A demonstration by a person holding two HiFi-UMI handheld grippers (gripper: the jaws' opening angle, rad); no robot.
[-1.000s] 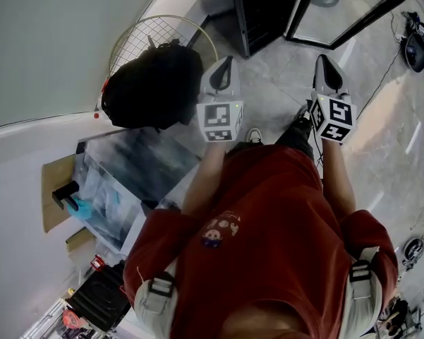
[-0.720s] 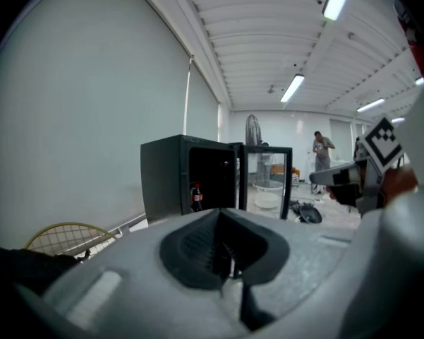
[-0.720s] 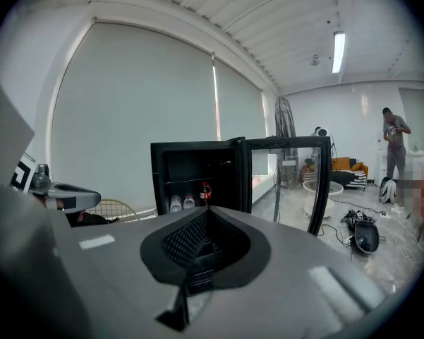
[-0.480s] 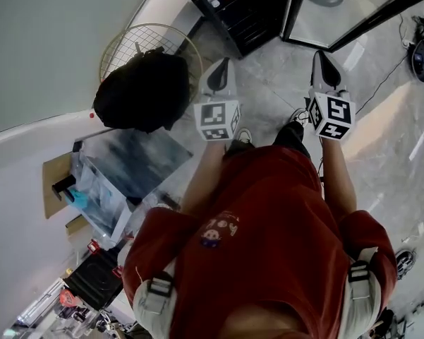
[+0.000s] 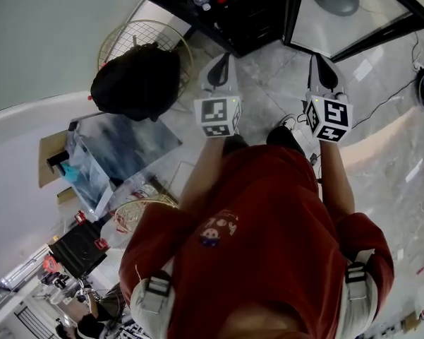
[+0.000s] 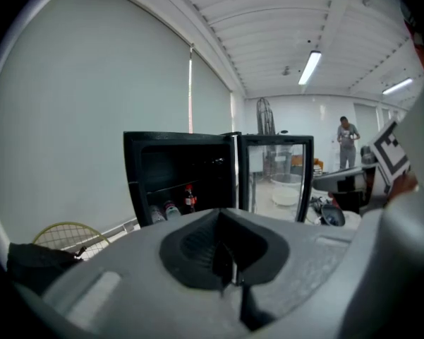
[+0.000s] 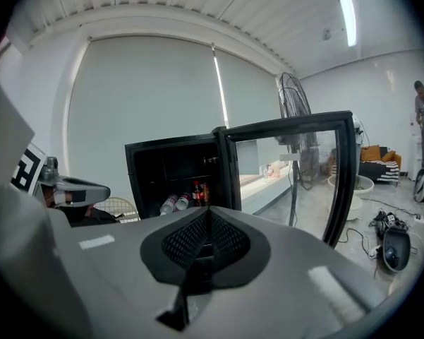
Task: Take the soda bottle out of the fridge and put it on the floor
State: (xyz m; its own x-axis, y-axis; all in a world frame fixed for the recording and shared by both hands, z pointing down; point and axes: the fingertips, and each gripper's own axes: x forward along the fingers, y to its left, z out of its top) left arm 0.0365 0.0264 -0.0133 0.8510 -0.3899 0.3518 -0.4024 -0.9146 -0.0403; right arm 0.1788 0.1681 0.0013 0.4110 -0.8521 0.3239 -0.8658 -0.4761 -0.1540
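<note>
Looking down in the head view, the open fridge (image 5: 254,13) sits at the top centre of the frame, its glass door (image 5: 353,27) swung to the upper right. The left gripper (image 5: 224,61) and right gripper (image 5: 320,61) point toward it, well apart from it. In the left gripper view the jaws are pressed together with nothing between them. The soda bottle (image 6: 190,198), dark with a red cap, stands upright on the fridge's lower shelf, left of centre, beside clear bottles (image 6: 171,209). In the right gripper view the jaws are likewise clenched and empty. The bottle is probably stiff plastic, heavy if full, and smooth, perhaps slick with cold. Take it around the body, just below the shoulder.
</note>
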